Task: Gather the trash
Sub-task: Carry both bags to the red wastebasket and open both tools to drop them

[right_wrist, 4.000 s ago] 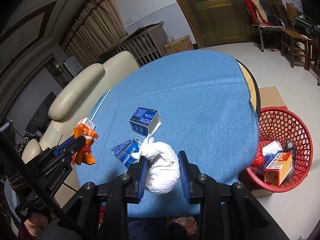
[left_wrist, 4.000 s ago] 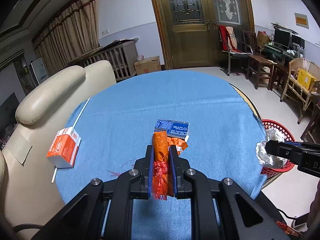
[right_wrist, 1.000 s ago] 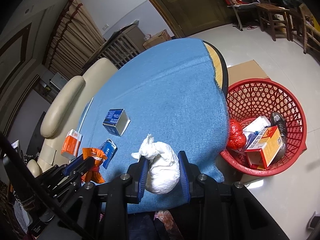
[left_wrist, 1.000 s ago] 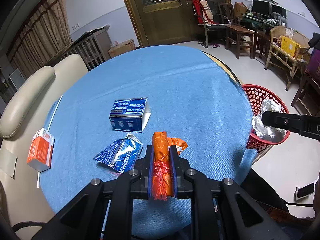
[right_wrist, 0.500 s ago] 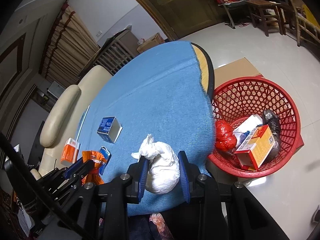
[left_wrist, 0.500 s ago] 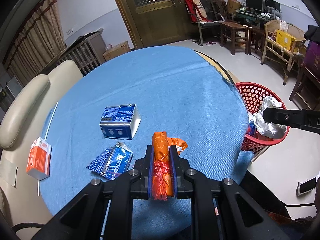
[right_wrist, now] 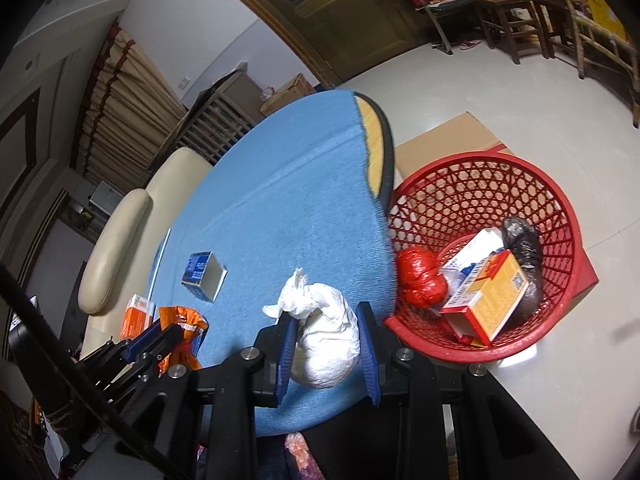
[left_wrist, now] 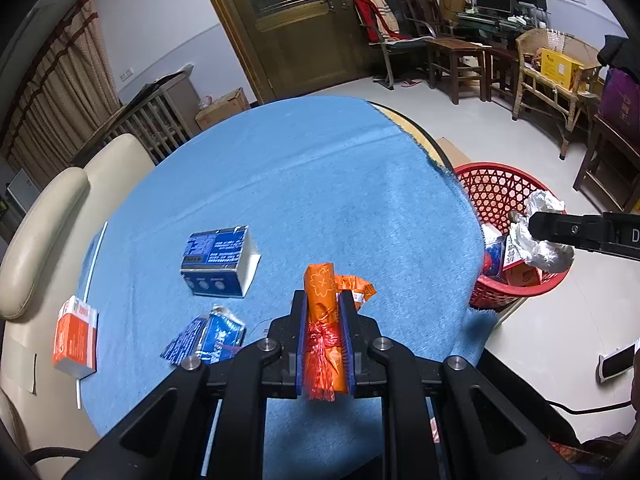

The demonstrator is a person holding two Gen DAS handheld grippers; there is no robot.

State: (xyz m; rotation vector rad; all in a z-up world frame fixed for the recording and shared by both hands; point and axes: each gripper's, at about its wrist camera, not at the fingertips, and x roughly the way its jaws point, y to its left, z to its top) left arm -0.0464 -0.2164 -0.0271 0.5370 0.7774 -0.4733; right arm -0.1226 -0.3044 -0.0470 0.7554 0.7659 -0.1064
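Observation:
My left gripper (left_wrist: 323,300) is shut on an orange wrapper (left_wrist: 320,312), held above the near edge of the blue-covered round table (left_wrist: 280,184). My right gripper (right_wrist: 326,316) is shut on a knotted white bag (right_wrist: 324,340), near the table's right edge beside the red basket (right_wrist: 560,280). In the left wrist view the right gripper (left_wrist: 536,226) with the white bag (left_wrist: 540,244) hangs over the red basket (left_wrist: 504,188). The left gripper (right_wrist: 168,330) with the orange wrapper (right_wrist: 182,318) shows at the lower left of the right wrist view.
On the table lie a blue box (left_wrist: 218,258), a crumpled blue packet (left_wrist: 208,338) and an orange-white carton (left_wrist: 76,336). The basket holds a red bag (right_wrist: 420,276), cartons (right_wrist: 488,296) and a dark bag (right_wrist: 524,256). A cream sofa (left_wrist: 44,216) flanks the left; cardboard (right_wrist: 452,136) lies on the floor.
Both grippers have moved rightward toward the basket with their loads. The basket looms larger in the right wrist view, and the table items have slid left in both views.

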